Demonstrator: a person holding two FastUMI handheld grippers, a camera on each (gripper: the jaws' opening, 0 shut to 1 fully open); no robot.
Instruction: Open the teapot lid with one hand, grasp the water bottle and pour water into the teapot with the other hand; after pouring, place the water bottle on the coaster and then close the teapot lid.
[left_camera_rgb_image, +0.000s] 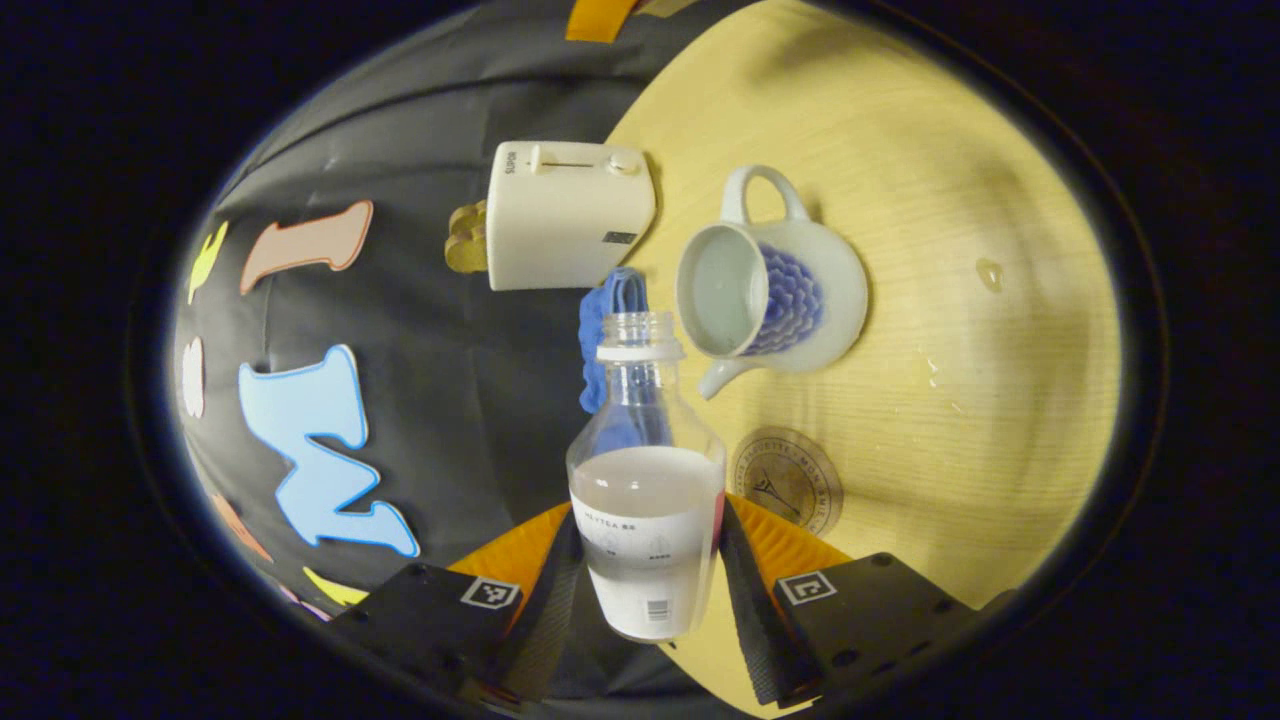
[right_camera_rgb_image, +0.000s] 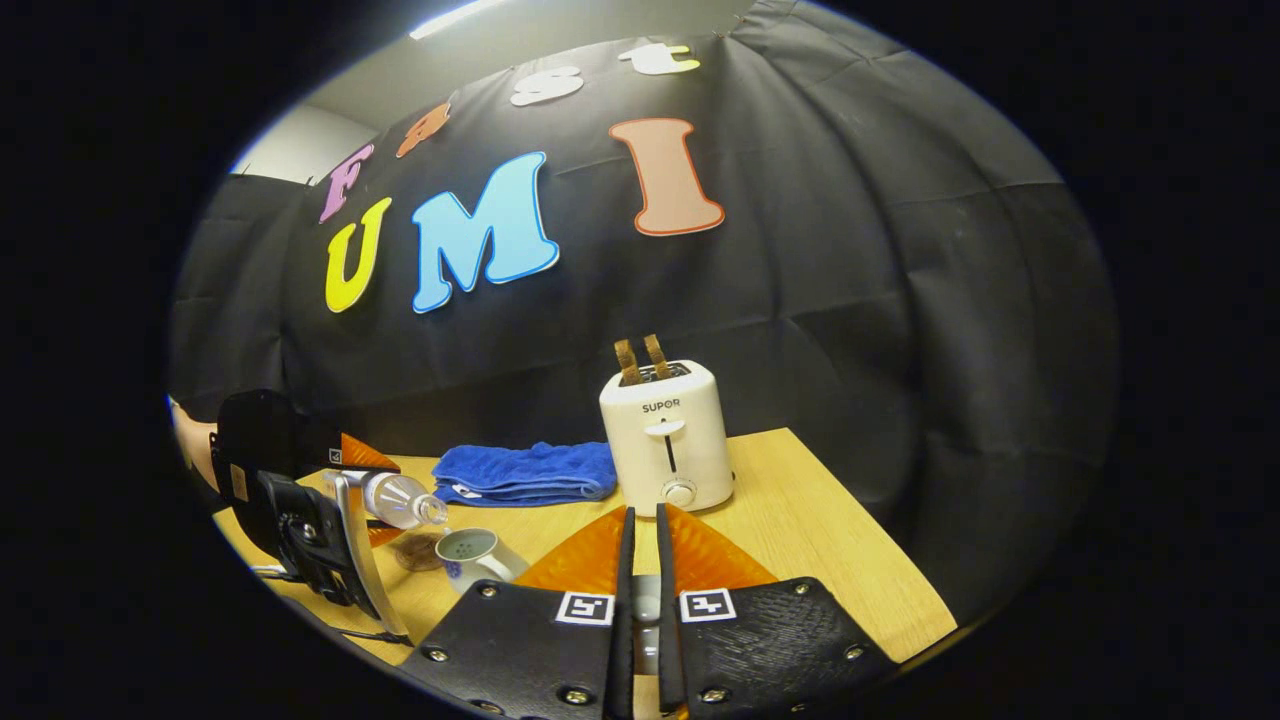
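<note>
My left gripper (left_camera_rgb_image: 650, 520) is shut on a clear water bottle (left_camera_rgb_image: 645, 480), uncapped and about half full. The bottle's mouth is close beside the open top of the white teapot (left_camera_rgb_image: 790, 300) with a blue pattern. A round brown coaster (left_camera_rgb_image: 787, 480) lies next to the pot. In the right gripper view the left gripper (right_camera_rgb_image: 372, 495) holds the bottle (right_camera_rgb_image: 405, 503) tilted over the teapot (right_camera_rgb_image: 475, 555), and I see no stream. My right gripper (right_camera_rgb_image: 645, 512) is raised and shut on a small pale piece, the teapot lid (right_camera_rgb_image: 645, 600), mostly hidden.
A white toaster (right_camera_rgb_image: 668, 450) with two slices in it stands at the back of the wooden table (right_camera_rgb_image: 800, 530). A folded blue towel (right_camera_rgb_image: 525, 472) lies left of it. Water drops (left_camera_rgb_image: 990, 272) lie on the wood beyond the pot. A hand (right_camera_rgb_image: 190, 440) holds the left gripper.
</note>
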